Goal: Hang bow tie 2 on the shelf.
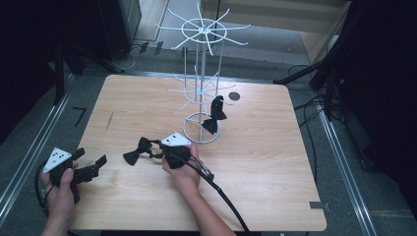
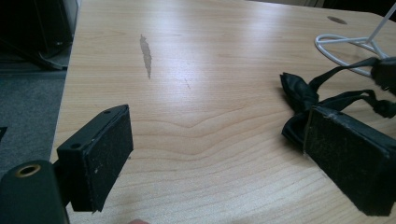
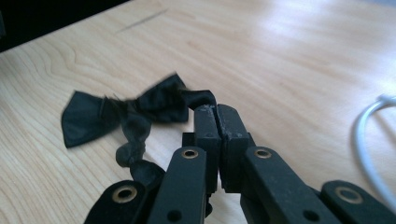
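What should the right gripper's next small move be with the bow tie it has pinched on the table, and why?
Probably lift it off the table and carry it toward the white wire rack. The right gripper has its jaws shut on the strap of the bow tie, which lies on the table, while another bow tie already hangs on the rack. The left gripper waits open nearby.

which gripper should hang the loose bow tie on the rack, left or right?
Right, probably. The right gripper is already shut on the bow tie's strap, and sits nearer the white wire rack. The left gripper is open near the table's left edge, holding nothing.
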A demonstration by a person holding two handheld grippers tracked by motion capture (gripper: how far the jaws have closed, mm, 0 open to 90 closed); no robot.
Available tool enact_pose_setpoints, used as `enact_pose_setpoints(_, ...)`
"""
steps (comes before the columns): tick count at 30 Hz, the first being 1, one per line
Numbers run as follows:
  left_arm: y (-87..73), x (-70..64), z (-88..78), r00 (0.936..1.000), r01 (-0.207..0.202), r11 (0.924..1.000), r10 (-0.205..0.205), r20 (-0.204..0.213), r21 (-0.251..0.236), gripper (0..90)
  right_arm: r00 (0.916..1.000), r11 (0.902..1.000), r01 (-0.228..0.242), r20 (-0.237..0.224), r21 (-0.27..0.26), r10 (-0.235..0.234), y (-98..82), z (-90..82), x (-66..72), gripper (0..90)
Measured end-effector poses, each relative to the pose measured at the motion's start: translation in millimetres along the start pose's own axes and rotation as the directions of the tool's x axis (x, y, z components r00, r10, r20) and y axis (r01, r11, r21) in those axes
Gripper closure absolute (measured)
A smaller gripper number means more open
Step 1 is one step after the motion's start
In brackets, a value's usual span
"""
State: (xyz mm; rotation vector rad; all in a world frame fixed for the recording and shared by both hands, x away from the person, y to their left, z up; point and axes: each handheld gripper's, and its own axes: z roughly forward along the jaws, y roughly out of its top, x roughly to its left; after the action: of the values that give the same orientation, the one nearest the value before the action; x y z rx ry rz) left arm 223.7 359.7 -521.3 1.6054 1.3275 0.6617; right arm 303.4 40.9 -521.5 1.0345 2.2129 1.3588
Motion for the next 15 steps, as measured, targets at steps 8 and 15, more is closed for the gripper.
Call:
enact_pose_setpoints(8, 0.0, -0.3, 0.0, 1.0000, 0.000, 1.0000, 0.000, -0.002, 0.001, 8.8, 1.0000, 0.9984, 0.007, 0.002, -0.056, -0.007, 8.3, -20.7, -3.1, 89.9)
enact_pose_setpoints(15, 0.0, -0.3, 0.0, 1.0000, -0.001, 1.0000, 0.001, -0.002, 0.001, 8.8, 0.9999, 0.9957, 0.014, 0.007, -0.091, -0.013, 13.7, -36.9, -7.9, 89.9)
